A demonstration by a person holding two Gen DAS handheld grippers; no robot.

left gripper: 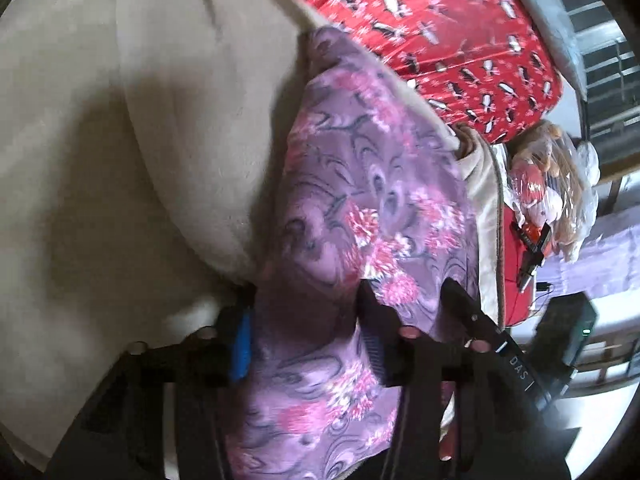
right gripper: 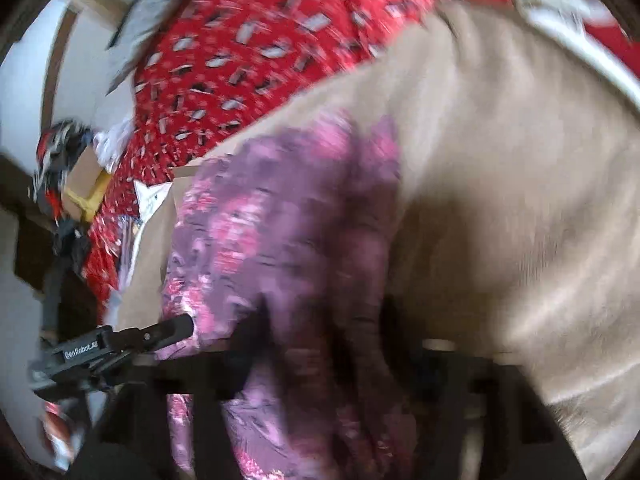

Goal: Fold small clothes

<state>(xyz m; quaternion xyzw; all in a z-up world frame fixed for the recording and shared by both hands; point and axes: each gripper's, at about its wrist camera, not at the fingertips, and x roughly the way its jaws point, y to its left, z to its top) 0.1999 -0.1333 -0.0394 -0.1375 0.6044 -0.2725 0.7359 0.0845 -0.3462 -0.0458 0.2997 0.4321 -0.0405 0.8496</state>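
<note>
Left gripper spread around purple floral garment, we judge for folding | right gripper blurred, cannot tell | beige blanket beneath

Purple cloth with pink flowers, beige blanket, red penguin-print cover.
</note>
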